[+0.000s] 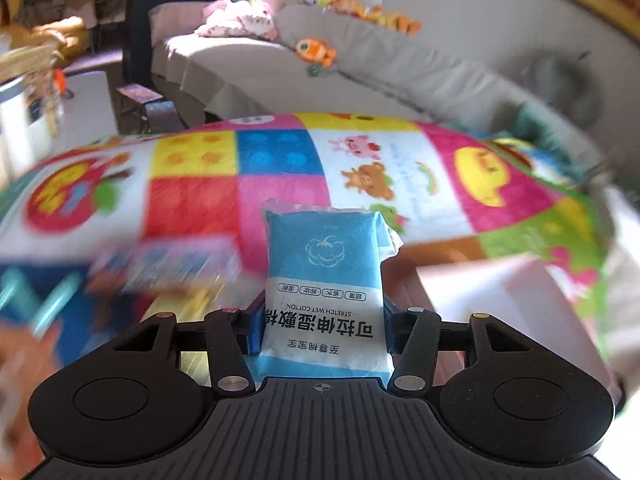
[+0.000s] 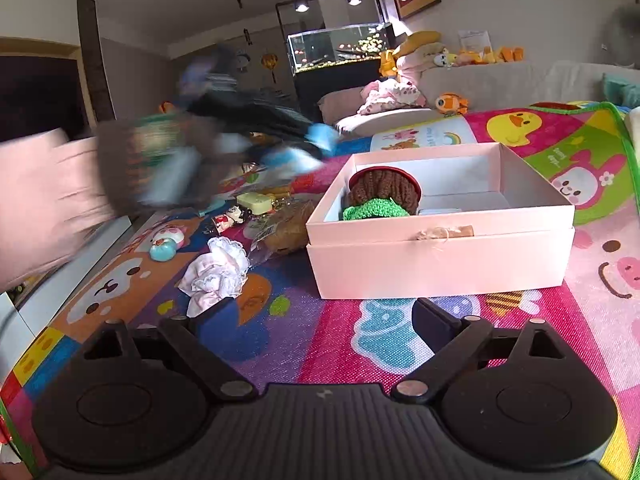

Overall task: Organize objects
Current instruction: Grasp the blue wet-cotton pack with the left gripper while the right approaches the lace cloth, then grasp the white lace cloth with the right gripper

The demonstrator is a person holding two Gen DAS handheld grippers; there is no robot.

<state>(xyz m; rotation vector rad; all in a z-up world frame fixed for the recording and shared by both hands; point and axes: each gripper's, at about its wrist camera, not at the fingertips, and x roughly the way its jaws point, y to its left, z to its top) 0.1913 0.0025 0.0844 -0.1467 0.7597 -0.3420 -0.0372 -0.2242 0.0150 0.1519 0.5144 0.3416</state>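
My left gripper (image 1: 322, 332) is shut on a blue and white pack of wet cotton pads (image 1: 324, 280) and holds it up above the colourful play mat (image 1: 280, 152). In the right wrist view the left gripper (image 2: 280, 140) shows as a blur with the pack, up left of the pink box (image 2: 440, 248). The box lies open on the mat and holds a brown and green knitted item (image 2: 380, 196). My right gripper (image 2: 320, 312) is open and empty, low over the mat in front of the box.
Small toys and a white lacy cloth (image 2: 218, 272) lie on the mat left of the box. A sofa (image 2: 480, 80) with plush toys stands behind. A fish tank (image 2: 340, 48) is at the back. The pink box's corner (image 1: 500, 292) lies right of the left gripper.
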